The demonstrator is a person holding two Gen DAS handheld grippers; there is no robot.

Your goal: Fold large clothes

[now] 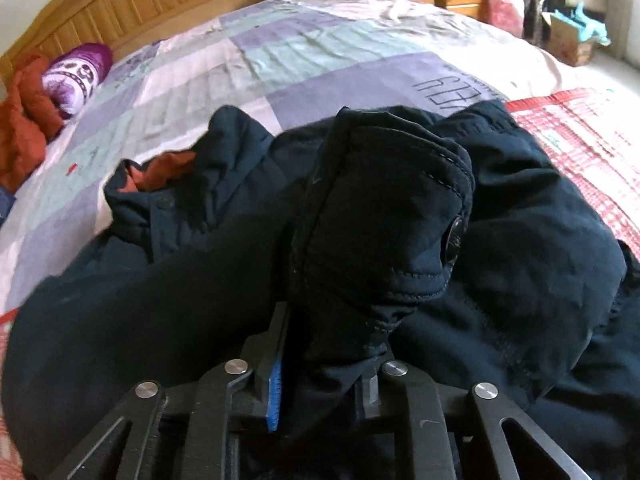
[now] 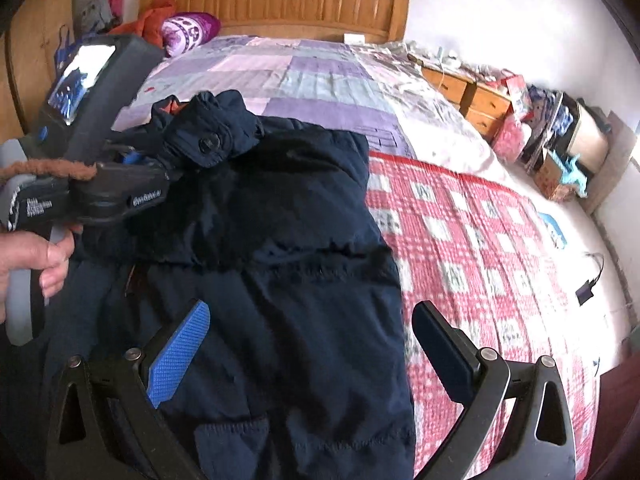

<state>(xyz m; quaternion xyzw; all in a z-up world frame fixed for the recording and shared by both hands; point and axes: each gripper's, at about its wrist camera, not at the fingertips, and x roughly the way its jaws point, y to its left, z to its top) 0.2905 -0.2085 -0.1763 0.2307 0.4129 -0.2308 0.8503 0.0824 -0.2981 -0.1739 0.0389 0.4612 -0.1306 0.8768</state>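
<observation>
A large dark navy jacket (image 2: 280, 240) lies spread on the bed, its orange lining (image 1: 168, 170) showing near the collar. My left gripper (image 1: 332, 344) is shut on the jacket's sleeve cuff (image 1: 384, 220), which has a snap button and stands up over the jaws. In the right wrist view the left gripper (image 2: 168, 168) holds that cuff (image 2: 212, 136) above the jacket's upper left part. My right gripper (image 2: 312, 336) is open and empty, hovering over the jacket's lower body, with its fingers spread wide.
The bed carries a purple and grey patchwork quilt (image 2: 304, 80) and a red checked blanket (image 2: 472, 232). A wooden headboard (image 2: 288, 4), a purple pillow (image 2: 188, 32) and orange cloth (image 1: 24, 120) are at the far end. Cluttered wooden drawers (image 2: 472, 96) stand to the right.
</observation>
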